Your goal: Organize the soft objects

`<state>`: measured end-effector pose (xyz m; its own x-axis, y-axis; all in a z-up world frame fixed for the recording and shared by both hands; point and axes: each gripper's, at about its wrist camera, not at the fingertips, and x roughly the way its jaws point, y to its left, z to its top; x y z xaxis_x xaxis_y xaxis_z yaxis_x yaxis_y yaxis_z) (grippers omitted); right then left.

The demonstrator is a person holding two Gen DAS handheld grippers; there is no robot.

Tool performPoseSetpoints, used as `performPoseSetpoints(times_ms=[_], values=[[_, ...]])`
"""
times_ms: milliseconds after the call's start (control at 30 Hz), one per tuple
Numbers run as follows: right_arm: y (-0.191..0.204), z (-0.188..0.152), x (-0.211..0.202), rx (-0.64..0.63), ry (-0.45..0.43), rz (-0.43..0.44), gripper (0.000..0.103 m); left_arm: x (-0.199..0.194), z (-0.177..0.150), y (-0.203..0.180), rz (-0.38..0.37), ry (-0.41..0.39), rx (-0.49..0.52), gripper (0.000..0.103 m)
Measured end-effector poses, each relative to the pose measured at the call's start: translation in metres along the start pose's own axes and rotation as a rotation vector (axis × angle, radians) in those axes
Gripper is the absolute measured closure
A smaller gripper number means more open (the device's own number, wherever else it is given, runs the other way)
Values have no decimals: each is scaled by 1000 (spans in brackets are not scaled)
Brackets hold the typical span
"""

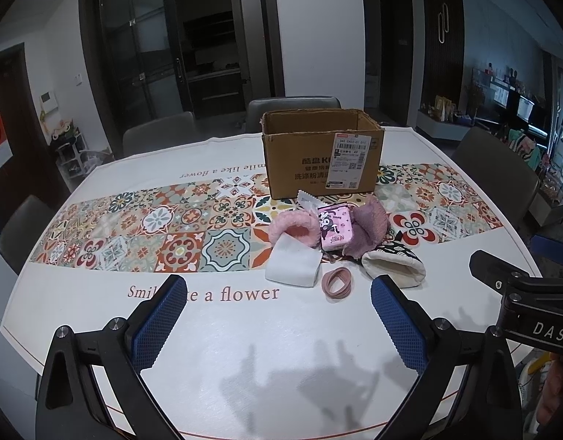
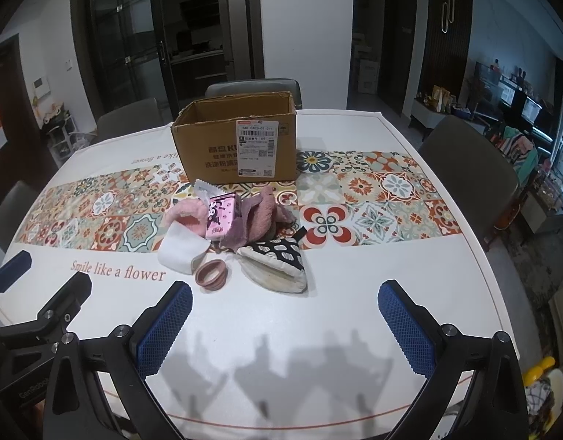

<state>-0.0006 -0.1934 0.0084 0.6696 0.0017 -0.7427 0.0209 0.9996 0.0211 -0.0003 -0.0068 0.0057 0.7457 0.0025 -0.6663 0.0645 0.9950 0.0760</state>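
A pile of soft things lies on the table in front of an open cardboard box. It holds a pink fluffy band, a white folded cloth, a pink tissue pack, a mauve fuzzy piece, a black-and-white patterned mitt and a pink hair tie. My left gripper is open and empty, short of the pile. My right gripper is open and empty, also short of it.
The table wears a white cloth with a tiled flower band. Grey chairs stand around it. The right gripper's body shows at the left view's right edge, the left gripper's body at the right view's left edge.
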Motion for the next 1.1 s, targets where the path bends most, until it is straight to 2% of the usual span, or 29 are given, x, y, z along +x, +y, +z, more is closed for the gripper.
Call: performPoseSetpoints(times_ms=[1100], values=[[0, 4, 5, 1, 5, -3, 0, 2, 0, -1, -5, -2, -1, 1]])
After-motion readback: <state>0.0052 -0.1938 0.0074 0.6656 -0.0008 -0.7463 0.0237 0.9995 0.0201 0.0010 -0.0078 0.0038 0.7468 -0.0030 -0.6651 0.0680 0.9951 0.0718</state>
